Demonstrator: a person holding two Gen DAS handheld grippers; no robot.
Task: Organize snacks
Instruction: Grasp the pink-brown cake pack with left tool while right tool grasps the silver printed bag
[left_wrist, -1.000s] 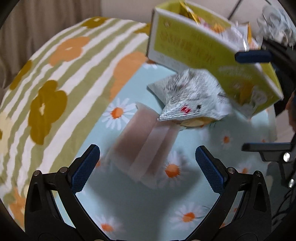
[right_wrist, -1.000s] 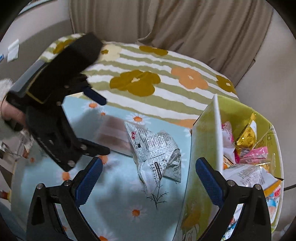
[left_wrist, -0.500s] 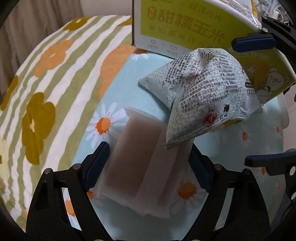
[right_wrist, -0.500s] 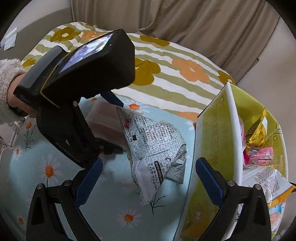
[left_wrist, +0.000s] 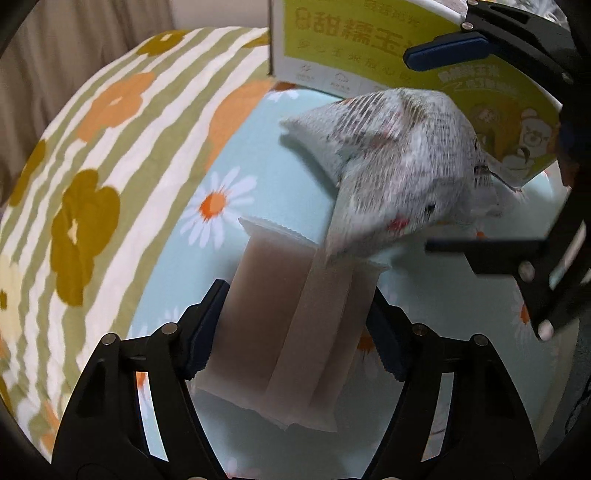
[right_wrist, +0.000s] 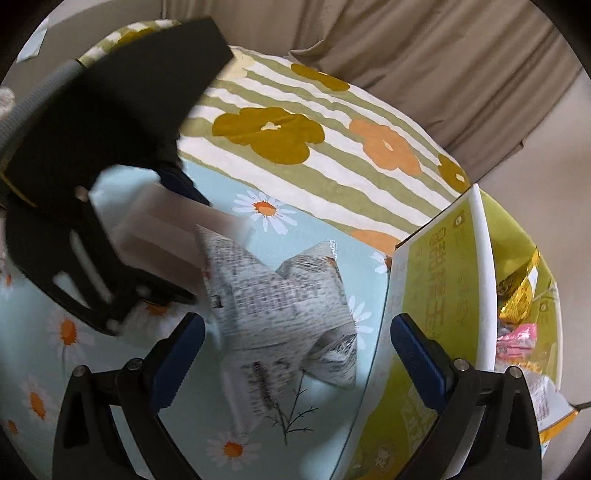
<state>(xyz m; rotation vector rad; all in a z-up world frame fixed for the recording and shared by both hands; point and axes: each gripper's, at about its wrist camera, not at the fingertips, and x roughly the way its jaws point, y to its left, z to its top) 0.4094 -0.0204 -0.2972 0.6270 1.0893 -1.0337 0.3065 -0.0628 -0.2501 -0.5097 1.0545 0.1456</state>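
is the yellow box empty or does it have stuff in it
Not empty. The right wrist view looks into the open box: a gold packet, a pink wrapper and other packets lie inside.

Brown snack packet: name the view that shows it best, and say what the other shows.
Left wrist view. The brown snack packet fills the centre, lengthways between the left gripper jaws, which have just been closing onto its sides. In the right wrist view it is blurred, partly hidden by that gripper and the newsprint-patterned bag.
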